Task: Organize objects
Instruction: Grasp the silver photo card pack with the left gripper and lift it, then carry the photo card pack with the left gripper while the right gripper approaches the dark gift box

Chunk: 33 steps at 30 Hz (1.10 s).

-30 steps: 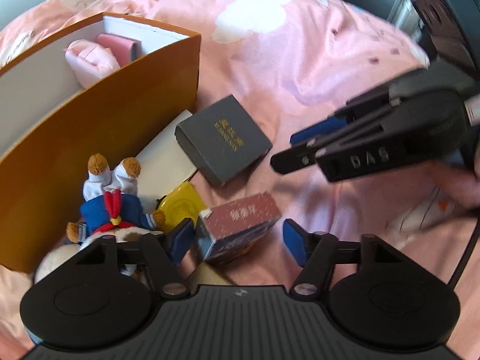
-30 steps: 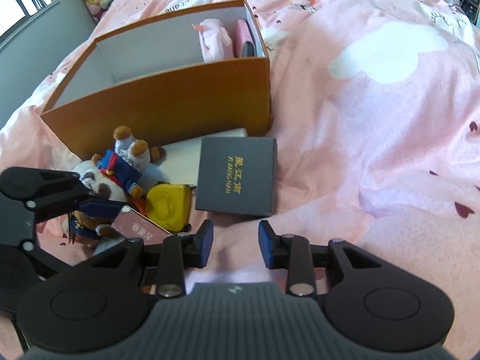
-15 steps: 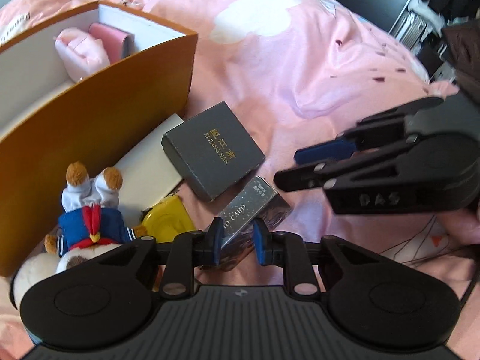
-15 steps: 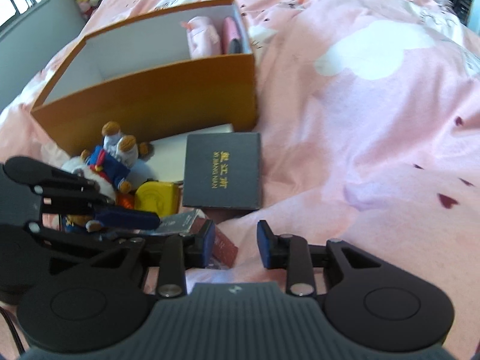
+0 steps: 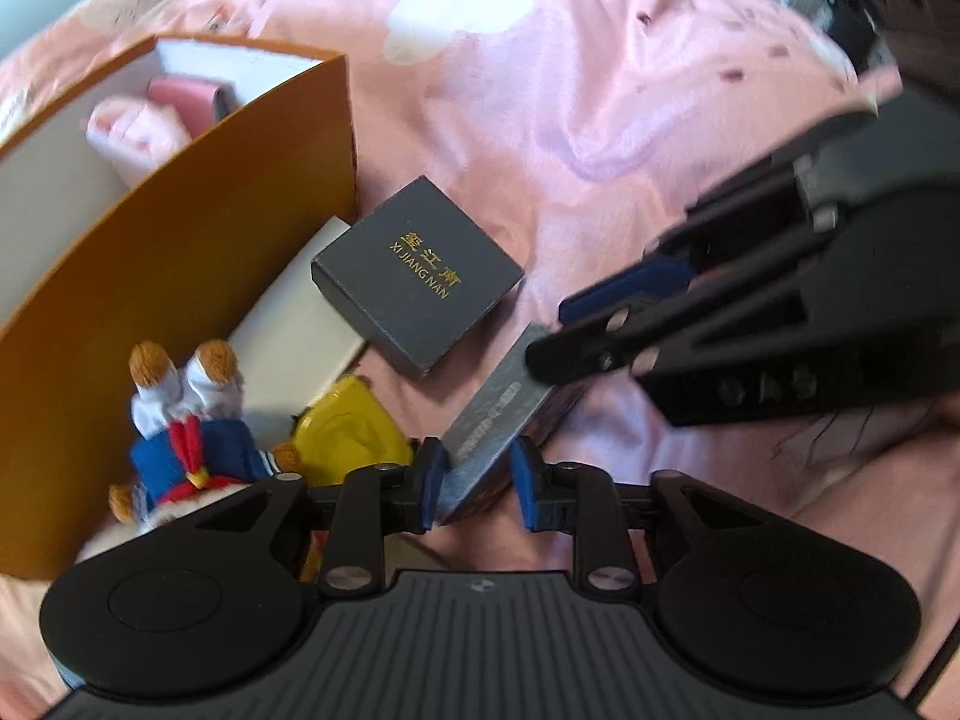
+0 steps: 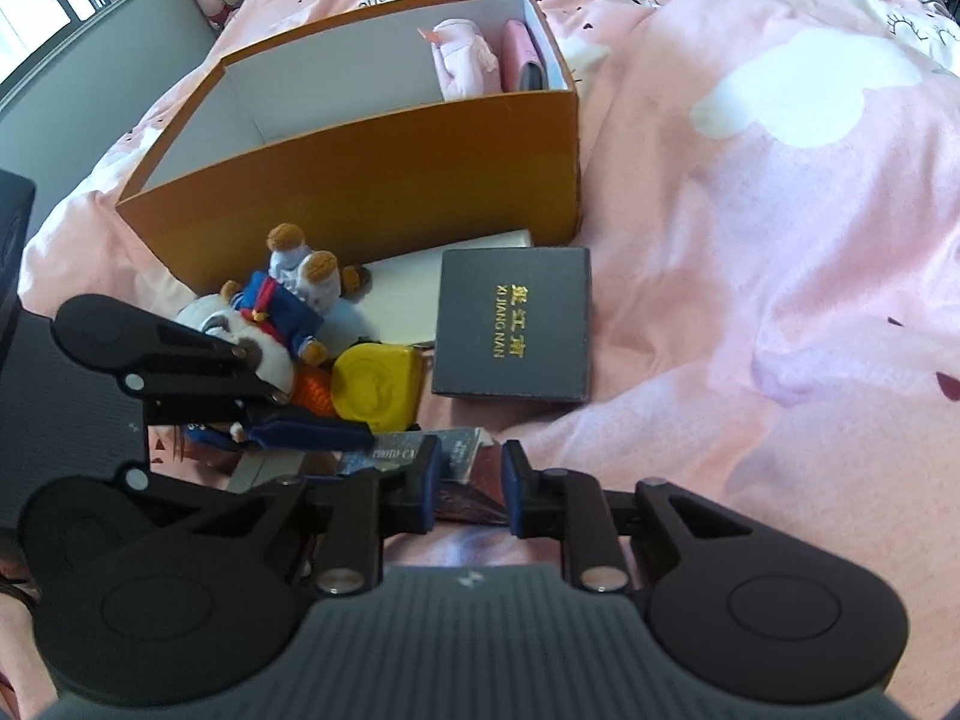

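My left gripper (image 5: 474, 483) is shut on a small grey and dark red card box (image 5: 501, 405), which it holds tilted just above the pink bedspread. The same card box (image 6: 462, 462) lies between the jaws of my right gripper (image 6: 469, 489), whose fingers stand at both sides of it; contact cannot be judged. The left gripper (image 6: 312, 429) reaches in from the left in the right wrist view. An open orange cardboard box (image 6: 384, 180) stands behind, with pink items (image 6: 465, 63) in its right end.
A dark grey gift box (image 6: 513, 324) with gold lettering lies on the bedspread by a flat white box (image 6: 414, 288). A yellow tape measure (image 6: 375, 384) and a plush toy in a blue sailor suit (image 6: 282, 312) lie before the orange box.
My left gripper closed on the card box and lifted and tilted it. My right gripper moved in until its jaws came around the far end of the box.
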Tool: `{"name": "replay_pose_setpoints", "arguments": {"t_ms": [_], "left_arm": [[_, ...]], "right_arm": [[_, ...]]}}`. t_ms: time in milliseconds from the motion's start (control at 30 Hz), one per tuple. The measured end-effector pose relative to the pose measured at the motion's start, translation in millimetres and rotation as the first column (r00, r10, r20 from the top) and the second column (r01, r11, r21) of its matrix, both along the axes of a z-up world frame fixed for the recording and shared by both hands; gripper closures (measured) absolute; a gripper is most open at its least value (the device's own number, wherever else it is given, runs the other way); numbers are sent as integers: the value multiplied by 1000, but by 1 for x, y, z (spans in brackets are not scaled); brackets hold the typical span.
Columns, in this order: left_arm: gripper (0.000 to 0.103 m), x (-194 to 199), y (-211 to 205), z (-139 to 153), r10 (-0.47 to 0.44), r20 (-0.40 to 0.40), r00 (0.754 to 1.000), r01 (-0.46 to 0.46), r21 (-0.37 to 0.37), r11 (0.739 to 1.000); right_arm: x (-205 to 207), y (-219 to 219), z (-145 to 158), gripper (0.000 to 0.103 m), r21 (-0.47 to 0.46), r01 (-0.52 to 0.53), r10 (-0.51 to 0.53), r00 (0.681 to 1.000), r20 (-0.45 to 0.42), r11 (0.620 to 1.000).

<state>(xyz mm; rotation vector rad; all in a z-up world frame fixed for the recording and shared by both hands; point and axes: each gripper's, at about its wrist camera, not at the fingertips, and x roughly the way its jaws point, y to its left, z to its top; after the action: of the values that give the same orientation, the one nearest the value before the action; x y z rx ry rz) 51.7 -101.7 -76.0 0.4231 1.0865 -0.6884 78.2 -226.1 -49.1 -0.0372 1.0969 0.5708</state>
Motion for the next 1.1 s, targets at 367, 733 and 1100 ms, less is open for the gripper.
{"name": "replay_pose_setpoints", "arguments": {"t_ms": [367,733,1100], "left_arm": [[52,5,-26,-10,-341,32,940,334,129,934],[71,-9,-15,-15,-75,41,996,72,67,995],[78,-18,32,24,199,38,979,-192,-133,972]], "right_arm": [[-3,-1,-3,86,-9,-15,15,1000,-8,1000],[2,-6,2,78,31,-24,24,1000,8,999],[27,-13,18,73,16,76,-77,995,70,997]]}}
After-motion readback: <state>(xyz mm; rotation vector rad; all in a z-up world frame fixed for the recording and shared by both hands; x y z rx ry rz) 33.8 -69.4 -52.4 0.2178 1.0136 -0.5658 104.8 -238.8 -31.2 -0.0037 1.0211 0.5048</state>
